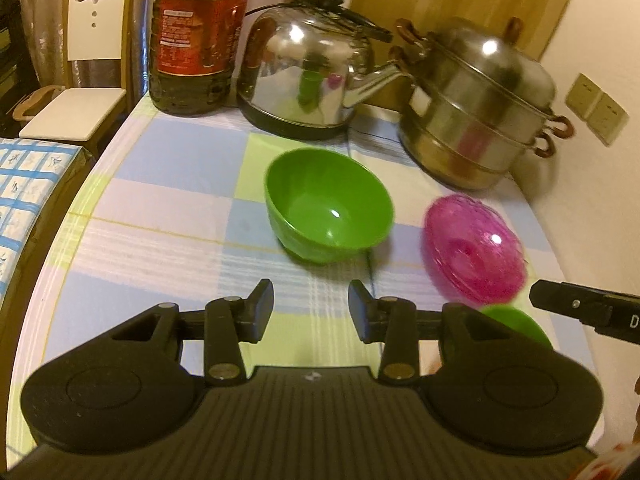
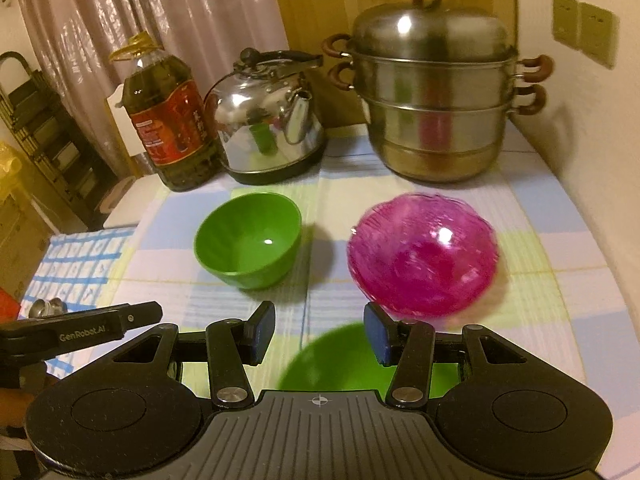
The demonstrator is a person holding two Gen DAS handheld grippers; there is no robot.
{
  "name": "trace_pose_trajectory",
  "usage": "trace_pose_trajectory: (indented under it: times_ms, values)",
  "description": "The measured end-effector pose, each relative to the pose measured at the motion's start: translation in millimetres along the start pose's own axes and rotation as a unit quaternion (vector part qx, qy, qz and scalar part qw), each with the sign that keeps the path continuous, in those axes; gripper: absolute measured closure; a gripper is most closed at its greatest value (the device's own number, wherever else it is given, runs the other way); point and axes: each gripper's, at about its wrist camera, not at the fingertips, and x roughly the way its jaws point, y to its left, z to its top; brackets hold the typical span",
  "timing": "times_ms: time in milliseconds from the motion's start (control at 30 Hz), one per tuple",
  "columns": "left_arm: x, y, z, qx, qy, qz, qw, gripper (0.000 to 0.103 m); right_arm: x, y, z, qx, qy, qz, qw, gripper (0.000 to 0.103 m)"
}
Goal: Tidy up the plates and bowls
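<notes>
A green bowl (image 1: 328,208) (image 2: 248,236) stands upright on the checked tablecloth. To its right is a translucent pink bowl (image 1: 476,248) (image 2: 424,252), blurred. A second green dish (image 2: 344,360) (image 1: 516,320) lies nearest, partly hidden under my right gripper (image 2: 320,316), which hovers open over it without pinching it. My left gripper (image 1: 311,296) is open with nothing between its jaws, a little short of the first green bowl. Each gripper's finger shows at the edge of the other view: the right finger (image 1: 576,308), the left finger (image 2: 132,316).
Along the back stand an oil bottle (image 1: 196,36) (image 2: 168,120), a steel kettle (image 1: 308,68) (image 2: 268,120) and a stacked steel steamer pot (image 1: 480,100) (image 2: 436,100). A wall runs along the right. A chair (image 1: 88,60) and a lower blue-checked surface (image 1: 28,184) lie to the left.
</notes>
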Motion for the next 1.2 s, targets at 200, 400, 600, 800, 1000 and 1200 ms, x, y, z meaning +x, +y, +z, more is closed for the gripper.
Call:
trace_pose_trajectory:
  times_ms: [200, 400, 600, 800, 1000, 1200]
  values:
    - [33.8, 16.2, 20.2, -0.025, -0.004, 0.003, 0.9997, 0.066, 47.0, -0.3, 22.8, 0.016, 0.02, 0.015, 1.0, 0.054]
    - [64.7, 25.2, 35.1, -0.043, -0.01, 0.001, 0.999, 0.066, 87.5, -2.4, 41.2, 0.035, 0.035, 0.029, 0.998, 0.054]
    - [90.9, 31.1, 43.2, -0.047, -0.016, 0.002, 0.9987, 0.066, 122.2, -7.1, 51.8, 0.053, 0.047, 0.045, 0.996, 0.054]
    - [114.8, 35.0, 45.1, -0.048, -0.005, 0.002, 0.9988, 0.067, 158.8, -5.0, 61.1, 0.052, 0.067, 0.043, 0.995, 0.054]
    - [126.5, 41.6, 48.0, -0.058, -0.012, 0.001, 0.9983, 0.073, 189.8, -2.2, 60.9, 0.047, 0.093, 0.036, 0.994, 0.054]
    - [132.6, 44.3, 50.0, -0.06, -0.009, -0.002, 0.9981, 0.078, 204.0, -0.4, 60.8, 0.048, 0.107, 0.025, 0.993, 0.054]
